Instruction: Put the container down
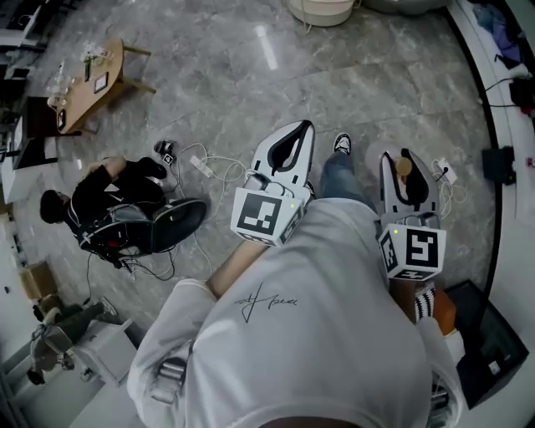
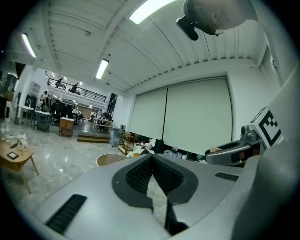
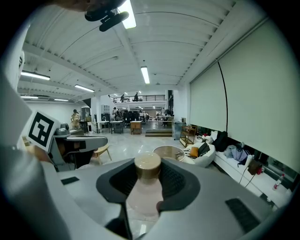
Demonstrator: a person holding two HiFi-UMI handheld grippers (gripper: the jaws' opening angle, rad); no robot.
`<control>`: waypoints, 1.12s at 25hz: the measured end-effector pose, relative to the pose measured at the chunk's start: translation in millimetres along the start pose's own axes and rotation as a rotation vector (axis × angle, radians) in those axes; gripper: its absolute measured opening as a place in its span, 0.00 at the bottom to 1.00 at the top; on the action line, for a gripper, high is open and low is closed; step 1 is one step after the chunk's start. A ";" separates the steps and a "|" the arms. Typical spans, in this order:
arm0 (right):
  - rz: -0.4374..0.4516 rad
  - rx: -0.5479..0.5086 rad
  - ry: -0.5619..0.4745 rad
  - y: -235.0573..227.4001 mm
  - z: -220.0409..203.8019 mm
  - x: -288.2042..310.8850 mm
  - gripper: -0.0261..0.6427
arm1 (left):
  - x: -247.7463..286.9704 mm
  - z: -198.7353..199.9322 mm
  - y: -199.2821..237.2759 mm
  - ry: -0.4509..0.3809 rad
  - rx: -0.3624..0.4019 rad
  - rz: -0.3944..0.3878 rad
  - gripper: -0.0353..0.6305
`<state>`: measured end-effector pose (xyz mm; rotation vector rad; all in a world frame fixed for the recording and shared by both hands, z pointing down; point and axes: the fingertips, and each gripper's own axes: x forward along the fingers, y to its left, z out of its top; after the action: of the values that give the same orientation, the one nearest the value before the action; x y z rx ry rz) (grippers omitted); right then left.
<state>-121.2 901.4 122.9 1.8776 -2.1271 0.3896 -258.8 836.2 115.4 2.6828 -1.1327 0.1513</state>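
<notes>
The container (image 3: pixel 143 194) is a small pale bottle with a tan cap (image 3: pixel 147 163). It stands upright between the black pads of my right gripper (image 3: pixel 147 177), which is shut on its body. In the head view the tan cap (image 1: pixel 404 167) shows inside the right gripper (image 1: pixel 407 177), held in the air above the floor at the right. My left gripper (image 1: pixel 294 140) is held beside it to the left. Its jaws meet at the tip with nothing between them, as the left gripper (image 2: pixel 151 158) view also shows.
A grey marble floor (image 1: pixel 251 92) lies far below. A person sits in a black chair (image 1: pixel 125 219) at the left, near cables and a power strip (image 1: pixel 201 165). A small wooden table (image 1: pixel 90 82) stands at upper left, a round tub (image 1: pixel 322 10) at top, a black case (image 1: pixel 489 344) at lower right.
</notes>
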 end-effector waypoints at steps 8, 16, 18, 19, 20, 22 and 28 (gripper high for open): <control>0.071 -0.002 -0.012 -29.8 25.9 60.9 0.25 | 58.4 17.1 29.2 -0.007 -0.012 0.040 0.08; 0.126 -0.038 -0.022 -65.6 54.5 123.2 0.25 | 120.3 35.9 46.3 -0.008 -0.008 0.073 0.08; 0.138 -0.037 -0.027 -74.8 60.6 134.7 0.25 | 133.5 40.8 48.3 -0.011 -0.004 0.083 0.08; 0.145 -0.039 -0.029 -79.4 63.4 140.5 0.25 | 140.4 42.7 49.3 -0.013 -0.002 0.089 0.08; 0.152 -0.041 -0.030 -83.7 66.1 146.5 0.25 | 147.5 44.3 50.6 -0.014 0.000 0.094 0.08; 0.165 -0.044 -0.031 -92.1 71.7 158.0 0.25 | 161.8 47.0 52.9 -0.013 0.002 0.101 0.08; 0.186 -0.050 -0.032 -123.4 81.5 185.2 0.25 | 206.6 49.1 51.9 -0.010 0.014 0.103 0.08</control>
<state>-23.0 685.7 119.9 1.6749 -2.3188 0.3435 -151.7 645.6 113.9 2.6405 -1.2785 0.1631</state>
